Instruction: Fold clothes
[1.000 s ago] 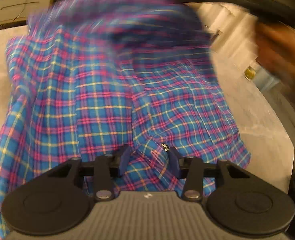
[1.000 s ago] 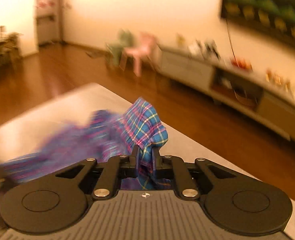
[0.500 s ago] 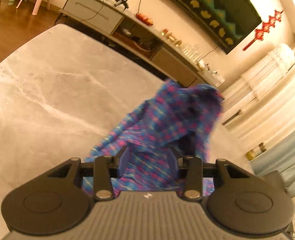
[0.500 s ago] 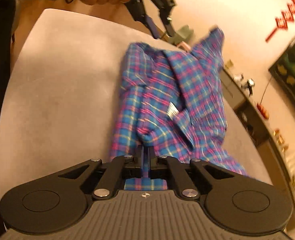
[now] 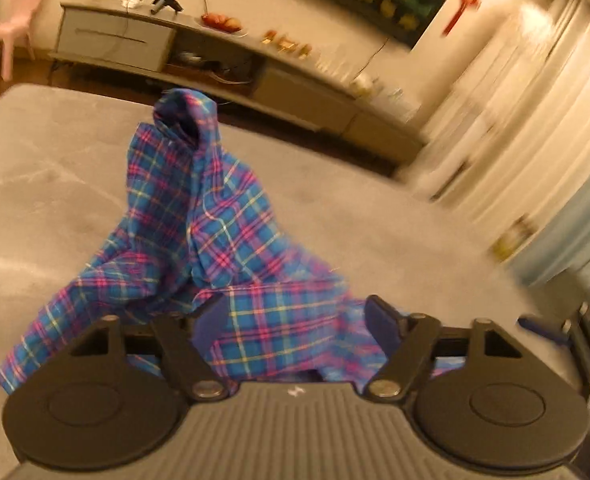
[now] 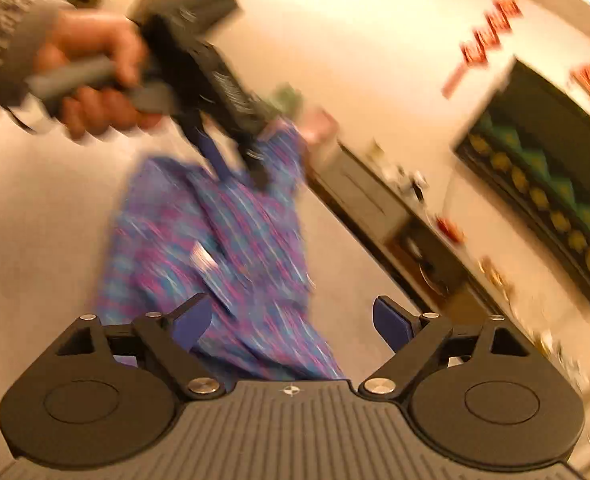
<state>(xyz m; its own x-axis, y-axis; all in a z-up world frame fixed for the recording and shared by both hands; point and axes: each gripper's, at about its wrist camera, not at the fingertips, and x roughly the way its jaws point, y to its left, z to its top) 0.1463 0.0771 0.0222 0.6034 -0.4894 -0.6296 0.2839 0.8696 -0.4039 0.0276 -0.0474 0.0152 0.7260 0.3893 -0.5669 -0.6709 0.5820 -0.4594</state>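
A blue, pink and yellow plaid shirt point(image 5: 215, 240) lies crumpled on the grey marble table point(image 5: 47, 184), one part standing up in a peak. My left gripper point(image 5: 295, 320) is open just above the shirt's near edge, holding nothing. My right gripper point(image 6: 291, 320) is open over the shirt point(image 6: 231, 248), which is blurred in the right wrist view. The left gripper also shows in the right wrist view point(image 6: 235, 168), held by a hand above the far end of the shirt. The right gripper's fingers point(image 5: 543, 330) show at the right edge of the left wrist view.
A long low TV cabinet point(image 5: 223, 60) with small items stands beyond the table's far edge. A pink chair point(image 5: 11, 40) stands at the far left. Curtains point(image 5: 535, 120) hang at the right. A dark picture point(image 6: 555, 200) hangs on the wall.
Both grippers have opened and let go of the shirt. The shirt has dropped onto the table in a crumpled heap. Both grippers have pulled back slightly.
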